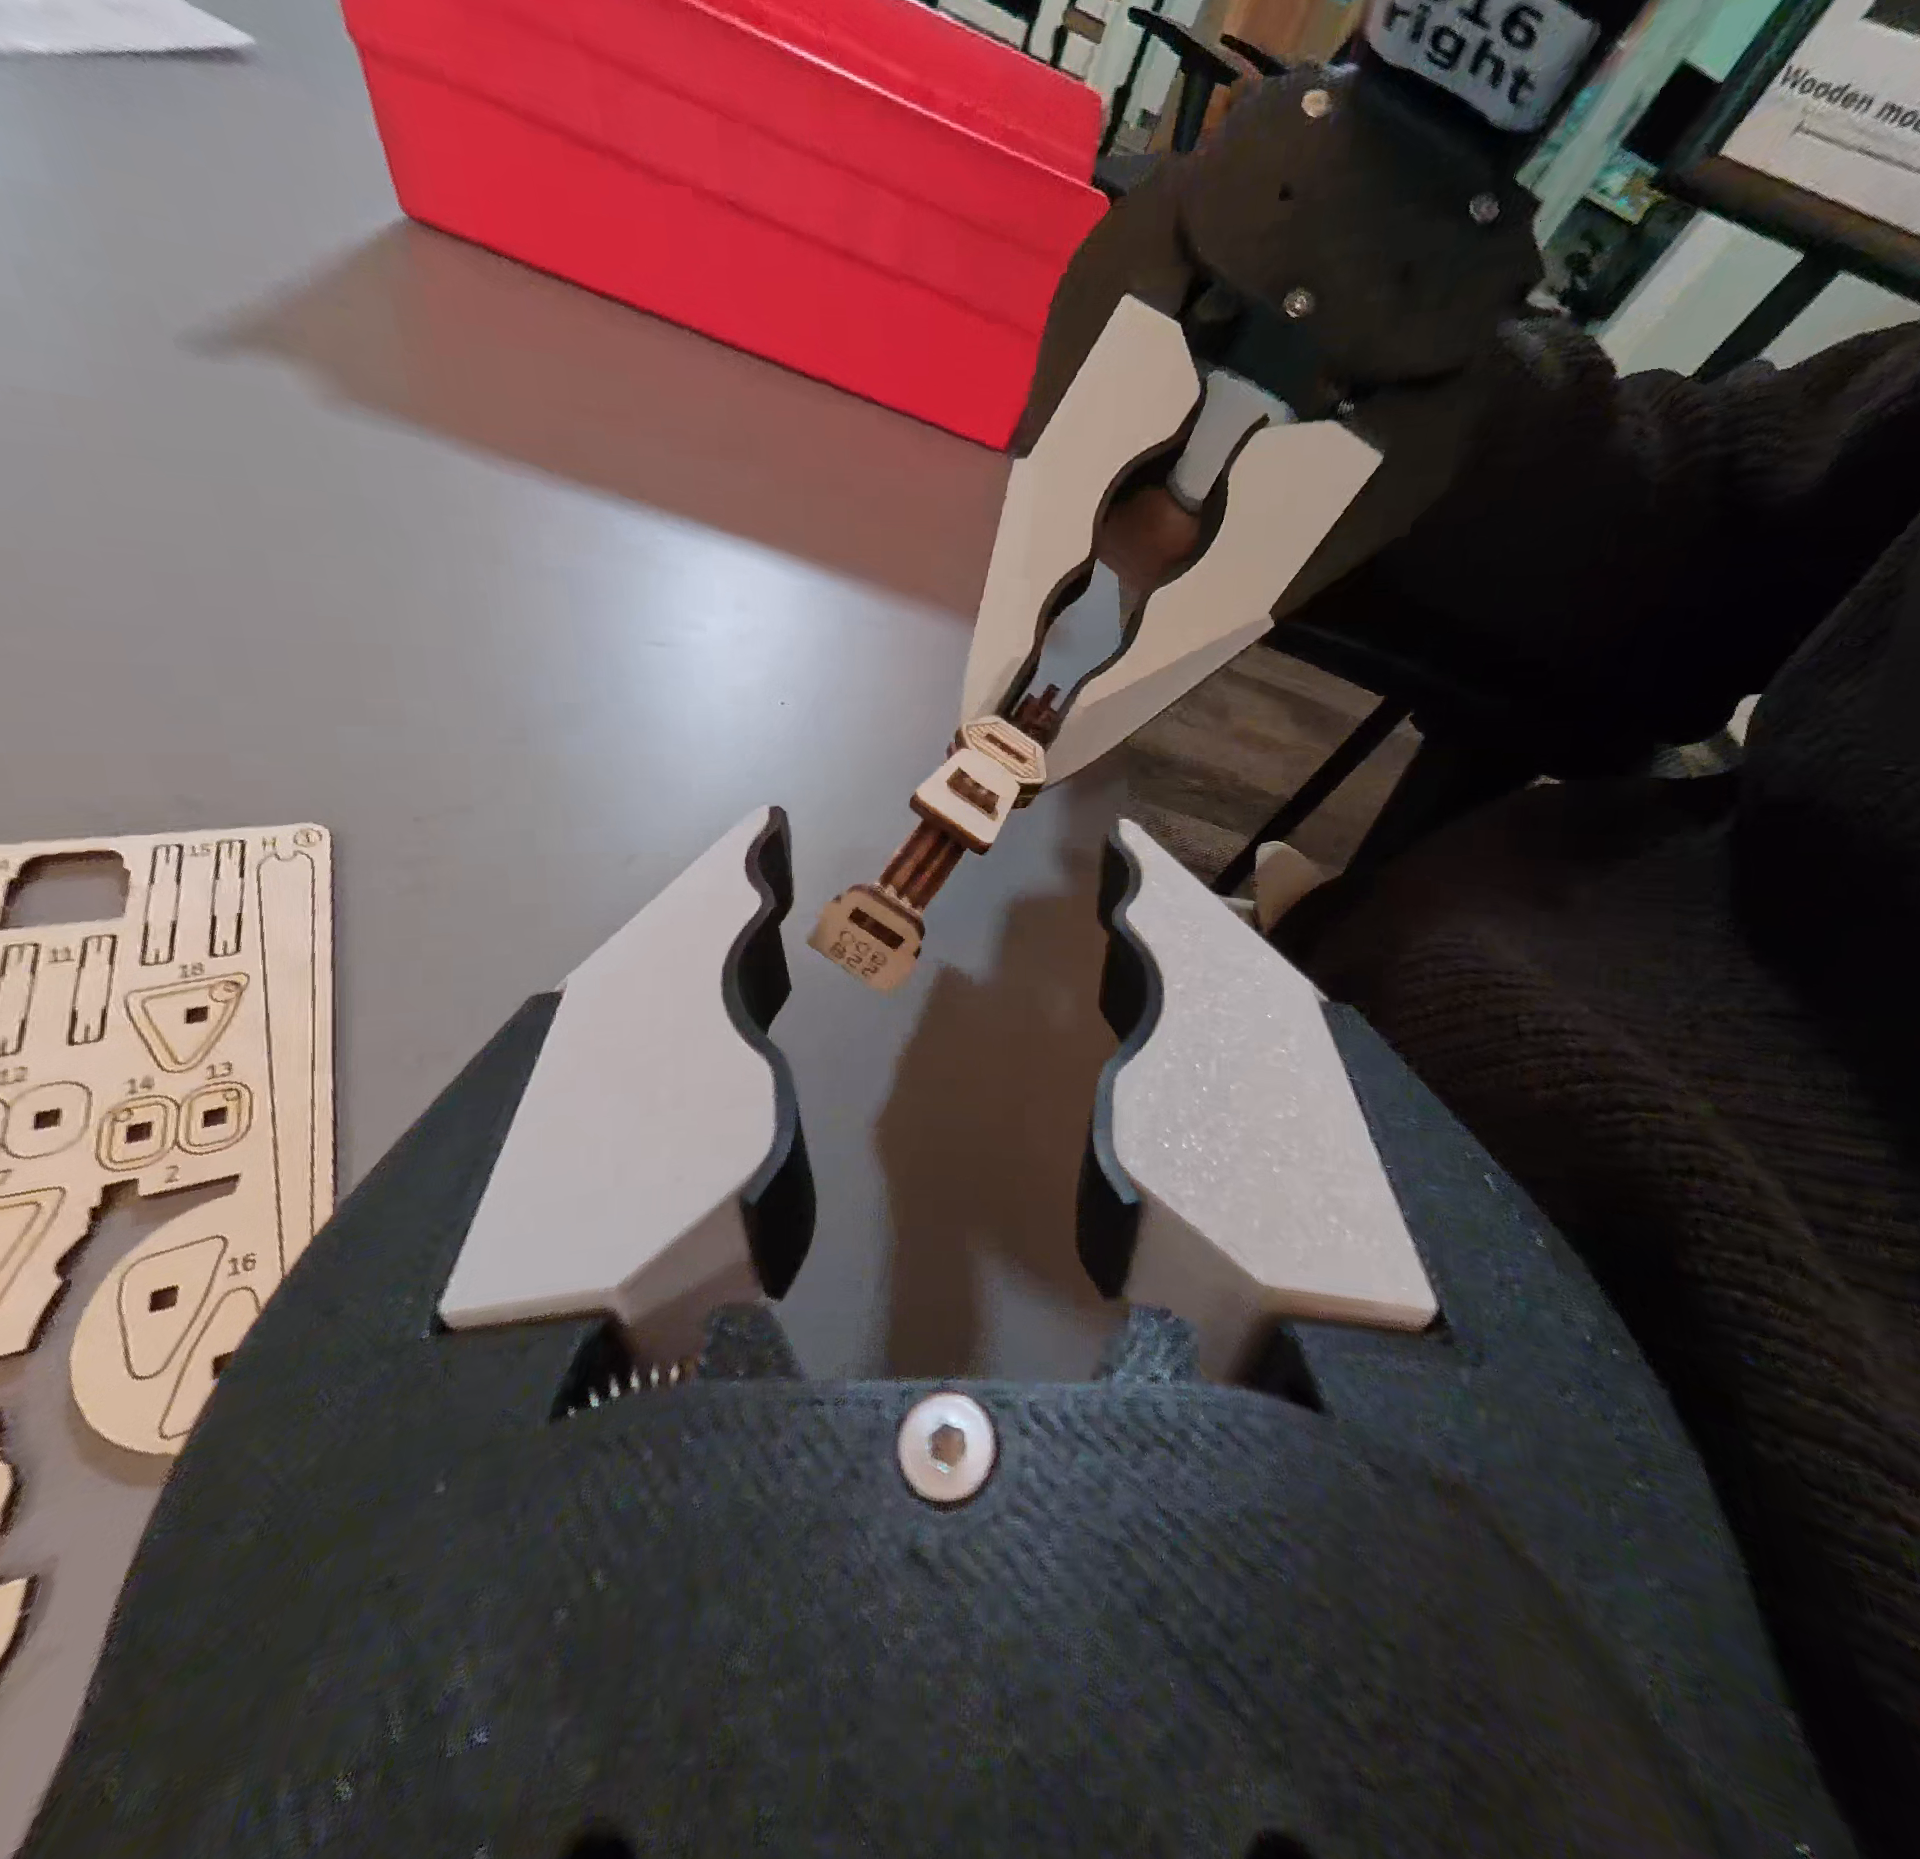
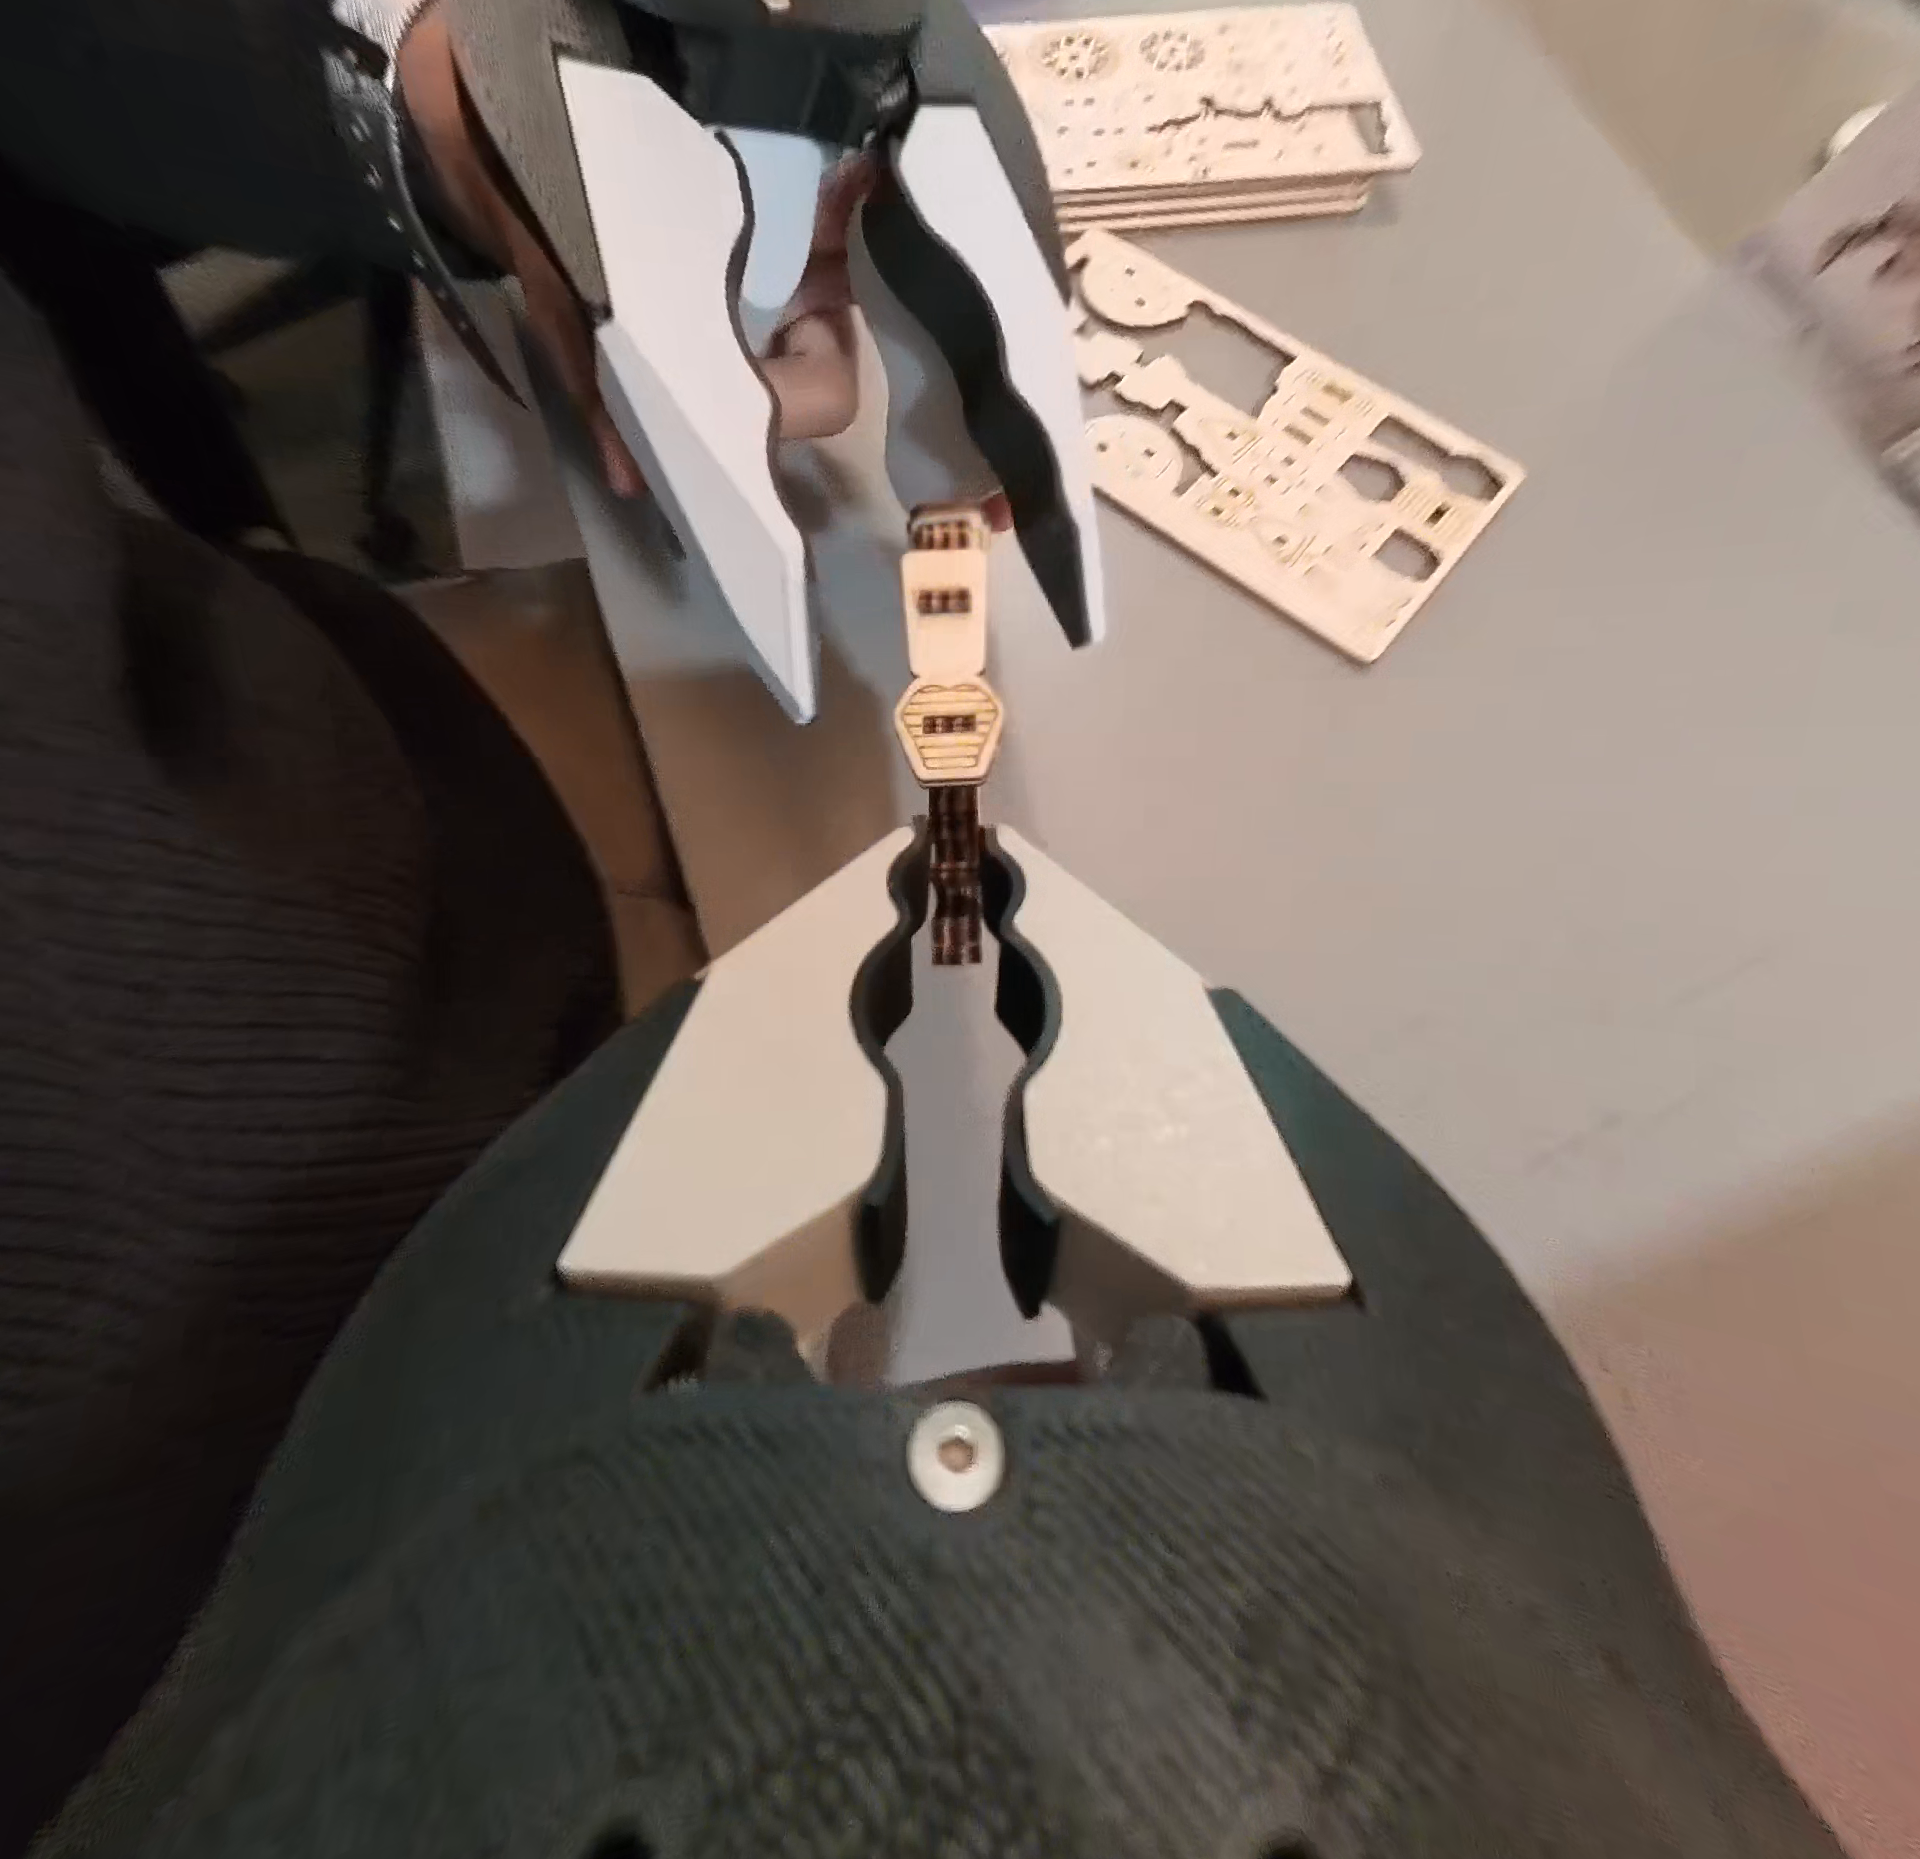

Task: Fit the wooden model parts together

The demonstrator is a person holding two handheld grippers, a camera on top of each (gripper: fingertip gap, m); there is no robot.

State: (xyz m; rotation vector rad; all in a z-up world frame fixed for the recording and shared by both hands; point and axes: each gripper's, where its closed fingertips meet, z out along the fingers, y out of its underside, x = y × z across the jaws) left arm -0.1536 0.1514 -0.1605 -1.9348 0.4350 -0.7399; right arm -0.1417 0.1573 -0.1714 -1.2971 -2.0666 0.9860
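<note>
Right gripper (image 2: 951,853) is pinched on the wooden assembly (image 2: 948,708): a bundle of dark slats with three pale plates threaded onto it. The fingertips clamp the bare slat end; the plated end sticks out past the tips, in the air above the table (image 2: 1351,1082). In the left wrist view the same assembly (image 1: 940,843) slants down from the right gripper (image 1: 1023,744) toward the camera, with its nearest plate (image 1: 868,939) just ahead of the left fingertips.

Left gripper (image 1: 945,843) is spread wide and holds nothing. The free end of the assembly hangs just beyond the gap between its tips, nearer the left-hand finger (image 1: 665,1061), not touching either. In the right wrist view the left gripper (image 2: 945,646) comes in from the top, and the far plates lie between its two fingers; whether the far fingertip touches the outermost plate cannot be told because of blur.

On the table:
- a cut sheet (image 1: 156,1113) of wooden parts lies flat to the left of the left gripper, with several pieces already punched out;
- the same sheet (image 2: 1288,438) shows in the right wrist view, and beyond it is a stack of sheets (image 2: 1216,105);
- a red box (image 1: 727,168) stands well back, and a white paper (image 1: 94,1) lies at the far corner.

A dark knit sleeve (image 1: 1662,874) fills the right side of the left wrist view.
</note>
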